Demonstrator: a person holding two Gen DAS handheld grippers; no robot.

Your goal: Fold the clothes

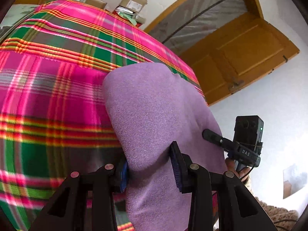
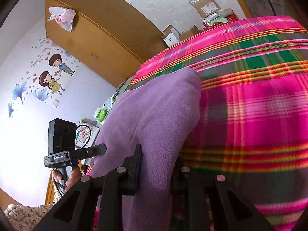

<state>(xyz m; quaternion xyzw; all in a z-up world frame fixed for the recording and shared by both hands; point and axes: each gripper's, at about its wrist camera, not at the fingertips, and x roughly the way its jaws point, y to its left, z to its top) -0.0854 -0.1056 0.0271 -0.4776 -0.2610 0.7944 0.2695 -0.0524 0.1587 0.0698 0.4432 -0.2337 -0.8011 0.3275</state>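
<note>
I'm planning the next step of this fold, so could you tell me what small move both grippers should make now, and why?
Probably carry the held edge on across and lower it. The left gripper and right gripper each pinch the purple fleece, which hangs lifted in a hump above the plaid blanket, so the fold is not yet laid flat.

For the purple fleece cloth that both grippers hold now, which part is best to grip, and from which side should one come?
Judging from the present hold, grip the purple fleece cloth at its near edge, one gripper at each side. The left gripper and right gripper each pinch a gathered fold there, coming from the near side of the plaid blanket. The rest drapes away freely, so the edge probably gives control.
</note>
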